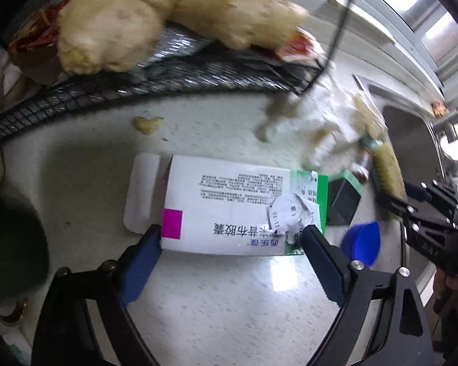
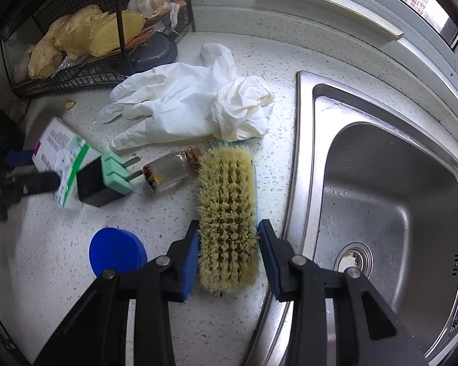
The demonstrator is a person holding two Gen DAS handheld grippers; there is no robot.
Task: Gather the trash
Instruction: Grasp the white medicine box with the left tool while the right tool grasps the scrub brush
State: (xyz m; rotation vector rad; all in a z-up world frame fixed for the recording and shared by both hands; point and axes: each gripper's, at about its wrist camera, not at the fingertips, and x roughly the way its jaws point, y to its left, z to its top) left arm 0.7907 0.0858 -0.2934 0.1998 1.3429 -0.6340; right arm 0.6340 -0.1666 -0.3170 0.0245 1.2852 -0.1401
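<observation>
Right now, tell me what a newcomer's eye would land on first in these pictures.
The bristly yellow scrub brush lies on the counter at the steel sink's edge, with the right tool closed around it. Behind it sprawls a white glove with a crumpled tissue. To the left, the left tool straddles a torn medicine box, below a wire basket holding ginger.

Ginger [image 2: 85, 35] in wire rack [image 2: 76, 76], steel sink [image 2: 381, 201], plug adapter [image 2: 102, 180]

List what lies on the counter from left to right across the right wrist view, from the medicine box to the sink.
Medicine box → plug adapter → glass vial → scrub brush → sink.
</observation>
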